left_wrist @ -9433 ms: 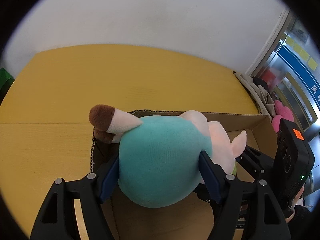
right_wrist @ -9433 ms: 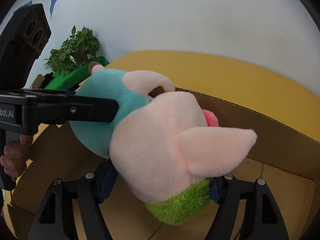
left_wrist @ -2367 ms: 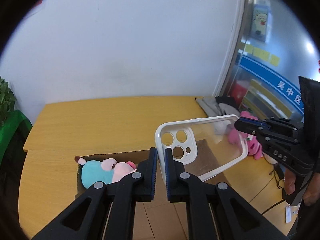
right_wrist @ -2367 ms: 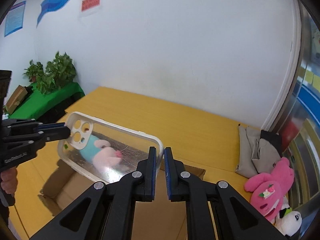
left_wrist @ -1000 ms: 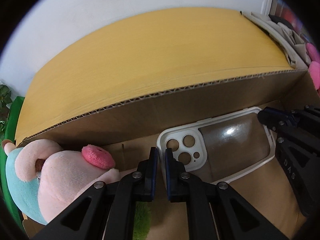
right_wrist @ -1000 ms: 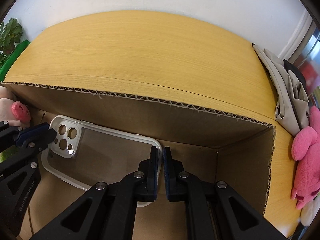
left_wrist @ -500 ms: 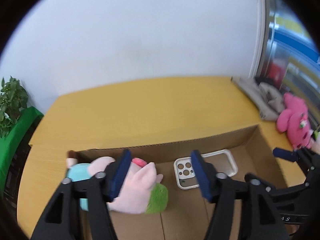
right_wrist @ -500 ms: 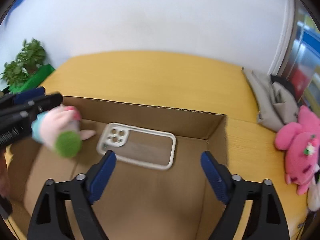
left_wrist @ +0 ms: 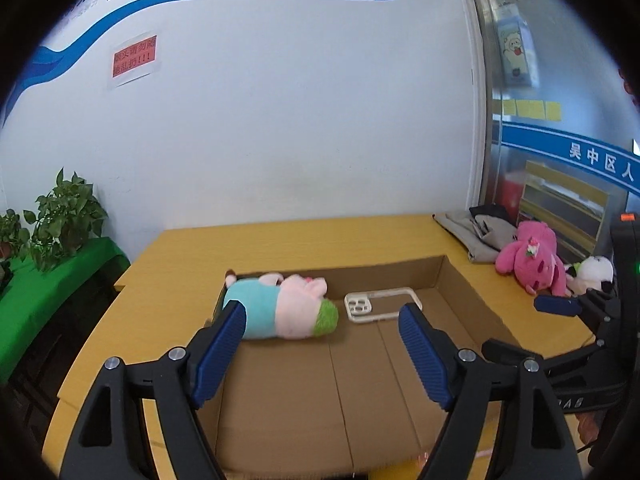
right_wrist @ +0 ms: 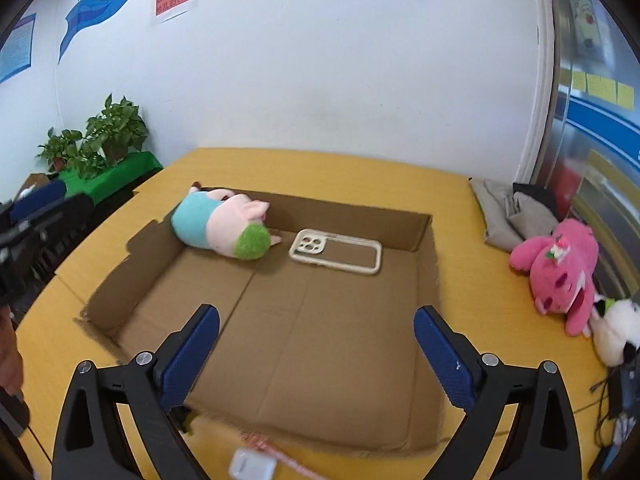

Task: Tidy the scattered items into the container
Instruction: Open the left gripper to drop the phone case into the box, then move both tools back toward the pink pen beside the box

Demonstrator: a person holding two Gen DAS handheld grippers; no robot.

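Note:
A shallow open cardboard box [left_wrist: 476,300] [right_wrist: 428,280] sits on the yellow table. Inside at the far left lies a plush pig in teal [left_wrist: 280,308] [right_wrist: 220,228]. Beside it lies a clear phone case with a white rim [left_wrist: 380,304] [right_wrist: 336,252]. My left gripper [left_wrist: 324,344] is open and empty above the box's near part. My right gripper [right_wrist: 316,352] is open and empty, also held above the box. A small white object [right_wrist: 252,466] lies on the table just in front of the box.
A pink plush toy [right_wrist: 560,268] [left_wrist: 532,256] and a white plush [right_wrist: 618,332] lie on the table right of the box. Folded grey cloth [right_wrist: 516,212] lies at the far right. Potted plants [right_wrist: 100,136] stand on a green stand at left.
Both grippers have let go of the phone case, which now lies in the box, opened wide and pulled back and up.

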